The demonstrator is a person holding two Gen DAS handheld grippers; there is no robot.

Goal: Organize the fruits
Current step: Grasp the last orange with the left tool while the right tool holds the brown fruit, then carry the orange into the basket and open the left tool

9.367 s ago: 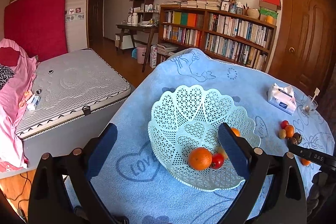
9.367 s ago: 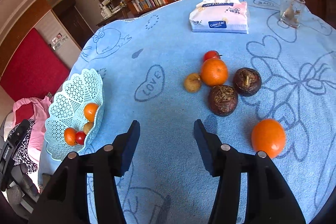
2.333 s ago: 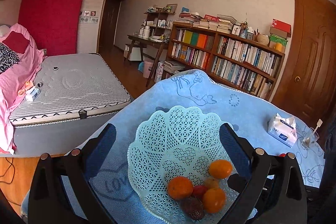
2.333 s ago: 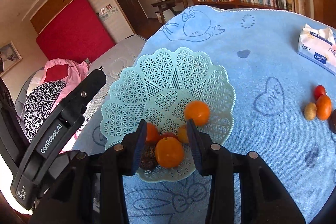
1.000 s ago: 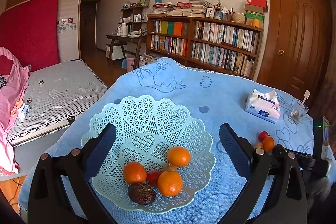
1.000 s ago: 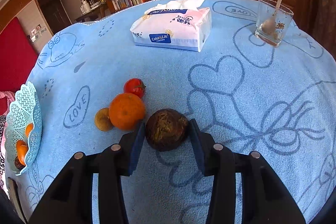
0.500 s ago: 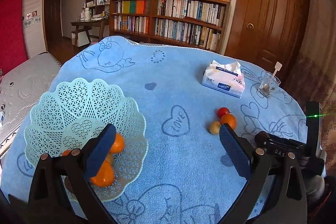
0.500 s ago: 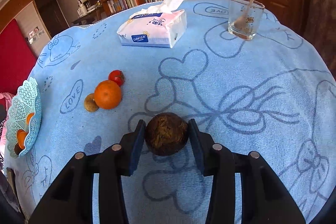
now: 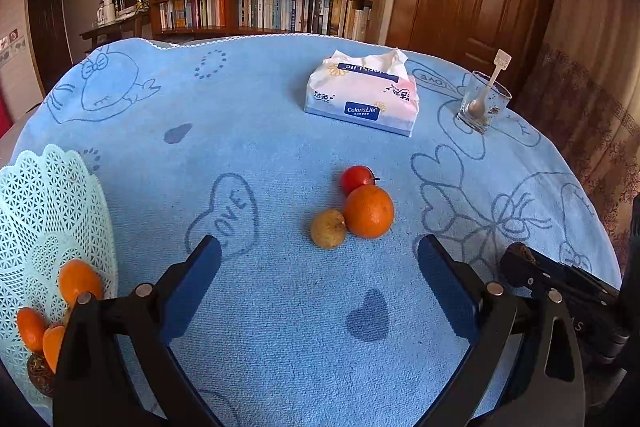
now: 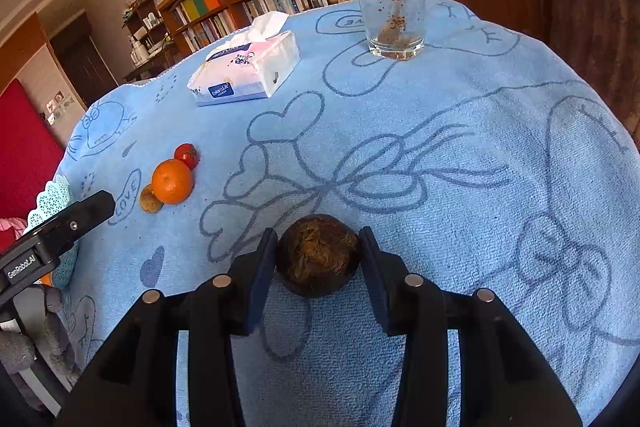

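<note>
Right wrist view: right gripper (image 10: 318,259) clamped on a dark brown fruit (image 10: 317,253), held above the blue tablecloth (image 10: 460,163).
Left gripper (image 9: 319,273) fingers wide apart, nothing between them; ahead of its tips lie an orange (image 9: 369,211), a tomato (image 9: 356,178) and a small yellow-brown fruit (image 9: 328,228), touching in a cluster. Left of its left finger, the mint lattice basket (image 9: 44,199) holds oranges and a dark fruit.

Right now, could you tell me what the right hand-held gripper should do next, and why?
Probably carry the dark brown fruit left to the basket. The right hand-held gripper is shut on it above the cloth, and the basket already holds oranges and a similar dark fruit.
</note>
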